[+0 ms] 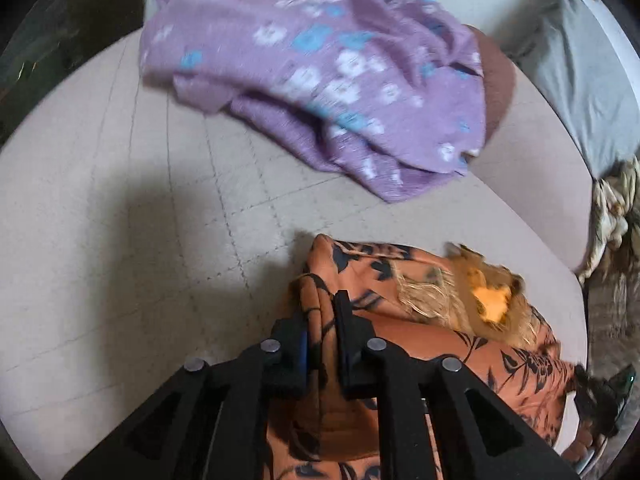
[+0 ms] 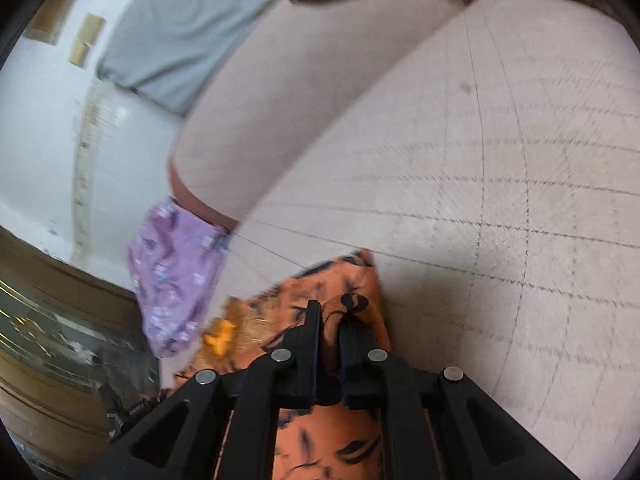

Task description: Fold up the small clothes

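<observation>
An orange garment with a dark leaf print (image 1: 424, 344) lies bunched on the pale quilted surface (image 1: 160, 208). My left gripper (image 1: 322, 312) is shut on a fold of it at its left edge. My right gripper (image 2: 330, 316) is shut on another edge of the same orange garment (image 2: 332, 436). A tan fringed patch with a yellow spot (image 1: 492, 300) shows on the garment. A purple floral garment (image 1: 320, 64) lies crumpled farther back, apart from both grippers; it also shows in the right wrist view (image 2: 176, 276).
A grey cloth (image 1: 580, 80) drapes at the back right over the surface's edge. A cream patterned fabric (image 1: 612, 216) hangs at the right. A white wall (image 2: 48, 140) and dark clutter (image 2: 60, 340) lie beyond the surface's edge.
</observation>
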A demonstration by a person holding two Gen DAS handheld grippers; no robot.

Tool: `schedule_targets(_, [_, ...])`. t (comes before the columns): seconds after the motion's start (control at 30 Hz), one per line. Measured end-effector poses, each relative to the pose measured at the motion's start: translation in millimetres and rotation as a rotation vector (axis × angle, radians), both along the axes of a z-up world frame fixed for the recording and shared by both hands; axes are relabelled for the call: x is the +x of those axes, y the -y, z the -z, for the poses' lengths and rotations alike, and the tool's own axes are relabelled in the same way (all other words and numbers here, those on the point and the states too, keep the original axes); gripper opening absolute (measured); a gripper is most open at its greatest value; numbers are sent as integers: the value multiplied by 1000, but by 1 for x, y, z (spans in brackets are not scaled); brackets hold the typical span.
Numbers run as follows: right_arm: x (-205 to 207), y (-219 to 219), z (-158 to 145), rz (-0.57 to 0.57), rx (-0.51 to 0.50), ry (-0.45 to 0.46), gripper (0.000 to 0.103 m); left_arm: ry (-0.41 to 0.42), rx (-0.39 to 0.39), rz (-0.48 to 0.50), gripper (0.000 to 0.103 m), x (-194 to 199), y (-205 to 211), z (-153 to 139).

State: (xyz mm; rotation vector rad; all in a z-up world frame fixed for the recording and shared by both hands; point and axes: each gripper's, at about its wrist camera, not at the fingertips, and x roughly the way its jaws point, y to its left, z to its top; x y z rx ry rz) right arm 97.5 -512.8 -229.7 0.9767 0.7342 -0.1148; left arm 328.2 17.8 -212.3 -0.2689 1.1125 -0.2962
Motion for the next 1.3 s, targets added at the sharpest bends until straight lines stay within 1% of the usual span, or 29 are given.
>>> schedule_targets(0.03, [2, 2, 3, -9, -7, -5, 11, 25, -41, -25, 15, -4, -4, 0])
schedule_targets(0.07, [1, 3, 0, -10, -14, 12, 11, 60, -82, -36, 22, -11, -8, -6])
schedule_targets(0.1, [-1, 4, -5, -10, -24, 40, 11, 93, -109, -38, 34, -16, -10, -12])
schedule_targets(0.13, [-4, 5, -12, -11, -43, 67, 11, 153, -137, -48, 42, -24, -16, -23])
schedule_targets(0.17, [-7, 2, -22, -13, -77, 99, 11, 261, -155, -94, 59, -40, -25, -40])
schedule_targets(0.2, [-11, -3, -30, -12, -110, 122, 11, 328, -166, -129, 73, -51, -31, -50])
schedule_targets(0.27, [-16, -18, -44, -18, -185, 151, 14, 491, -217, -194, 87, -86, -47, -74])
schedule_targets(0.3, [-18, -25, -49, -26, -218, 163, 19, 504, -212, -202, 87, -93, -48, -79])
schedule_targets(0.33, [-18, -33, -54, -30, -245, 174, 22, 495, -182, -208, 87, -103, -48, -83])
schedule_targets(0.37, [-20, -37, -56, -29, -260, 180, 26, 470, -136, -210, 87, -116, -46, -84])
schedule_targets(0.43, [-24, -41, -57, -5, -272, 182, 42, 440, -78, -200, 87, -135, -37, -79])
schedule_targets(0.47, [-27, -41, -57, 23, -269, 176, 71, 418, -33, -198, 87, -144, -31, -74])
schedule_targets(0.5, [-35, -39, -57, 56, -261, 185, 77, 385, 16, -182, 87, -150, -24, -66])
schedule_targets(0.53, [-43, -39, -59, 95, -255, 212, 77, 339, 64, -161, 87, -152, -16, -58])
schedule_targets(0.57, [-54, -37, -62, 127, -248, 241, 77, 274, 122, -123, 87, -153, -5, -48])
schedule_targets(0.6, [-58, -39, -66, 139, -250, 245, 77, 251, 138, -100, 87, -153, 1, -41])
schedule_targets(0.63, [-60, -48, -74, 125, -275, 216, 77, 241, 143, -80, 87, -154, 7, -36])
schedule_targets(0.67, [-58, -57, -79, 76, -303, 199, 75, 238, 147, -72, 87, -154, 10, -33])
schedule_targets(0.73, [-48, -98, -86, -76, -411, 164, 71, 233, 202, -74, 87, -152, 16, -24])
schedule_targets(0.77, [-40, -129, -85, -158, -487, 133, 61, 230, 230, -73, 87, -152, 17, -19])
schedule_targets(0.8, [-33, -151, -81, -231, -527, 107, 45, 226, 242, -73, 87, -150, 17, -17])
schedule_targets(0.83, [-23, -174, -74, -312, -551, 75, 38, 220, 248, -75, 87, -148, 17, -14])
schedule_targets(0.87, [-10, -199, -63, -396, -558, 30, 34, 214, 244, -82, 87, -146, 14, -13])
schedule_targets(0.93, [13, -240, -40, -516, -594, -40, 33, 216, 226, -92, 87, -143, 10, -13])
schedule_targets(1.0, [32, -264, -21, -585, -628, -83, 31, 219, 224, -100, 87, -138, 10, -12])
schedule_targets(1.1, [76, -277, -14, -575, -645, -101, 32, 208, 243, -104, 87, -125, 15, -8])
schedule_targets(1.17, [112, -274, -14, -532, -648, -109, 32, 199, 238, -109, 87, -117, 15, -6])
schedule_targets(1.23, [145, -268, -16, -470, -653, -129, 32, 196, 240, -109, 87, -112, 15, -8])
schedule_targets(1.3, [169, -245, -22, -364, -618, -110, 32, 192, 252, -115, 87, -107, 12, -8])
